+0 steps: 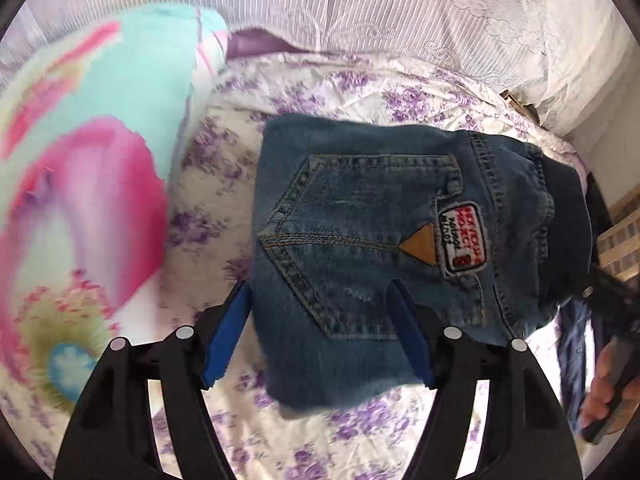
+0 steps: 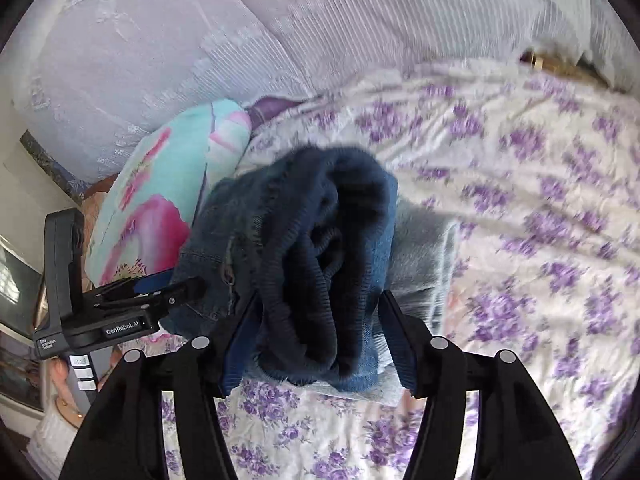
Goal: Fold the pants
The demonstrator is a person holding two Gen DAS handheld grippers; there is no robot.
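Observation:
The blue denim pants (image 1: 372,240) lie folded into a compact bundle on the floral bedsheet (image 1: 320,88), back pocket and red-and-white patch facing up. My left gripper (image 1: 320,304) is open, its blue pads straddling the near edge of the bundle. In the right wrist view the bundle (image 2: 304,264) shows end-on, with the dark ribbed waistband towards me. My right gripper (image 2: 316,312) is open, its fingers on either side of the waistband end. The left gripper (image 2: 168,288) shows at the bundle's left side. The right gripper's body shows at the far right of the left wrist view, its fingers hidden.
A turquoise and pink flowered pillow (image 1: 80,160) lies left of the pants. White lace-covered pillows (image 1: 460,12) line the head of the bed. Dark clothing (image 1: 576,356) lies at the bed's right edge. The sheet (image 2: 540,220) stretches right of the bundle.

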